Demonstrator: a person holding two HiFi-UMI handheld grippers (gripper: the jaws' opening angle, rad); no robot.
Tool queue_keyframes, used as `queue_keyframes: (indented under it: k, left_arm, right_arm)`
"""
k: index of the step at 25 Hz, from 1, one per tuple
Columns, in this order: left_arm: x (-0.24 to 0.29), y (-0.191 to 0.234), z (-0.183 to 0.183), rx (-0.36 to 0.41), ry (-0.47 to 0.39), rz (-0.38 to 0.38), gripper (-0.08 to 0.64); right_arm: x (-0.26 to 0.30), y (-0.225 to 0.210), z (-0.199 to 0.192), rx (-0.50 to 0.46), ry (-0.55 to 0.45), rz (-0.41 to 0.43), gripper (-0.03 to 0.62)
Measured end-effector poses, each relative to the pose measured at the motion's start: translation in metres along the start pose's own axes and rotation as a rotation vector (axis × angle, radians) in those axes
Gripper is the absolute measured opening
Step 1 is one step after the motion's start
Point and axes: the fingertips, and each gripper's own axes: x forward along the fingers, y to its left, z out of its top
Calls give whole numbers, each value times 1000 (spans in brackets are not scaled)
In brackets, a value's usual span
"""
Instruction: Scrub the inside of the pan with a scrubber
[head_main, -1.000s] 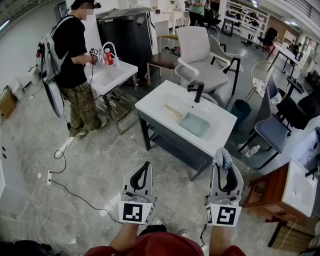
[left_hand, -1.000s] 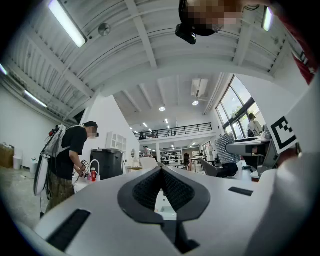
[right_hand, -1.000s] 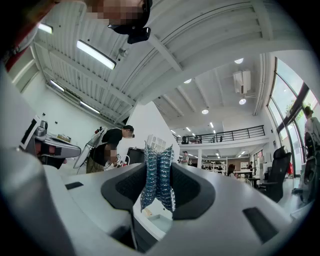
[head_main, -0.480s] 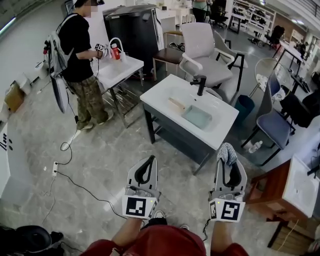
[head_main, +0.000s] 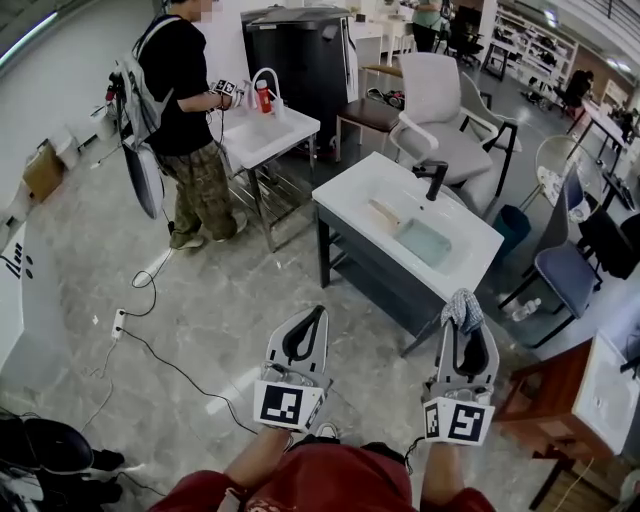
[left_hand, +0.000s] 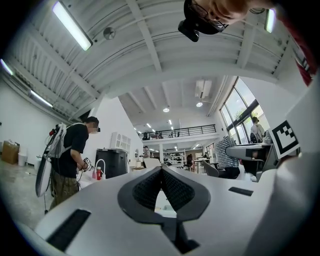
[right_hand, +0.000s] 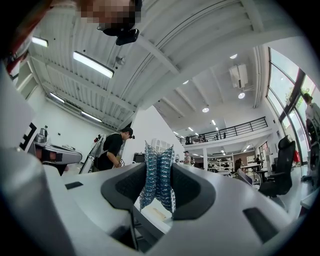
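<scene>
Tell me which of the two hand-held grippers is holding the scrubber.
The right hand-held gripper: its jaws are shut on the bluish mesh scrubber. The left hand-held gripper has its jaws closed together with nothing between them.

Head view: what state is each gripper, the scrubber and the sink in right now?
Left gripper: shut, empty.
Right gripper: shut on the scrubber.
Scrubber: pinched between the right jaws, sticking out past their tips.
Sink: untouched, both grippers short of it.
</scene>
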Motion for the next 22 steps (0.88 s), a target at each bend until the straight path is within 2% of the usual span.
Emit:
queue_keyframes:
  k: [3, 5, 10, 16, 22]
  left_arm:
    - [-4, 15, -6, -6, 27, -4, 14]
    - [-3, 25, -7, -8, 12, 3, 14]
    - [2, 35, -18, -11, 18, 12, 14]
    - [31, 36, -29, -10, 29, 3, 14]
    - [81, 26, -38, -4, 28, -23, 14]
  right_arm:
    - [7, 18, -5, -14, 8, 9, 168]
    - [12, 27, -10, -22, 22, 17, 169]
    - [19, 31, -20, -33, 43, 20, 169]
    - [43, 21, -35, -26, 54, 18, 169]
    - [74, -13, -52, -20, 53, -15, 169]
